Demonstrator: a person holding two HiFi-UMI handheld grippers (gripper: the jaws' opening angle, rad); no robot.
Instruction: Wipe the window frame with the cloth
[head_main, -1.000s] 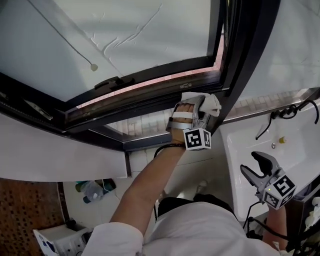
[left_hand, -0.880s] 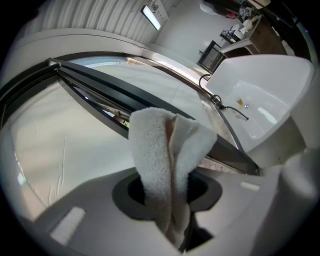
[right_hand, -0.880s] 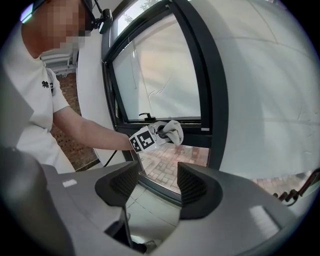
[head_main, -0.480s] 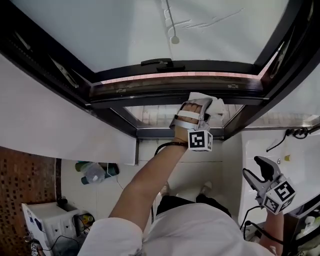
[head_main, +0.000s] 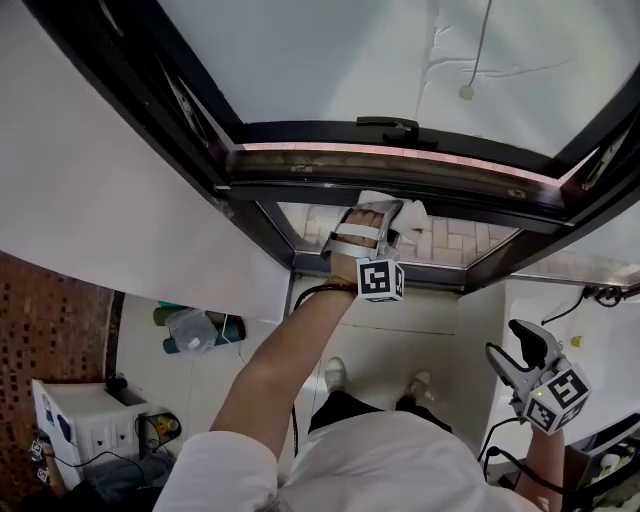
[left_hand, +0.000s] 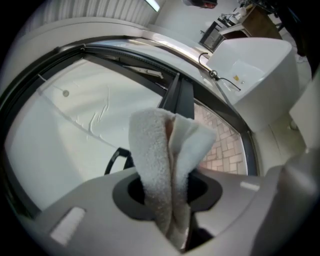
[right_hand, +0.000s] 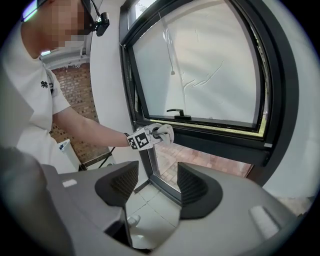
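Observation:
A white folded cloth (head_main: 405, 213) is clamped in my left gripper (head_main: 385, 225), which presses it against the dark bottom rail of the window frame (head_main: 300, 190). In the left gripper view the cloth (left_hand: 170, 170) rises from between the shut jaws toward the frame's black bar (left_hand: 180, 95). From the right gripper view the left gripper (right_hand: 156, 133) and cloth (right_hand: 165, 132) sit at the sash's lower left corner, below the black handle (right_hand: 176, 113). My right gripper (head_main: 525, 360) hangs low at the right, open and empty, well away from the frame (right_hand: 210, 131).
An open tilted sash with frosted glass (head_main: 330, 60) hangs above the rail, with a pull cord (head_main: 466, 92) on it. A white wall (head_main: 90, 200) stands at the left. Bottles (head_main: 195, 330) and a white unit (head_main: 85, 425) sit on the floor below.
The left gripper with the cloth has slid leftward along the bottom rail toward the frame's left corner. The head view has swung left. The right gripper has stayed low at the right.

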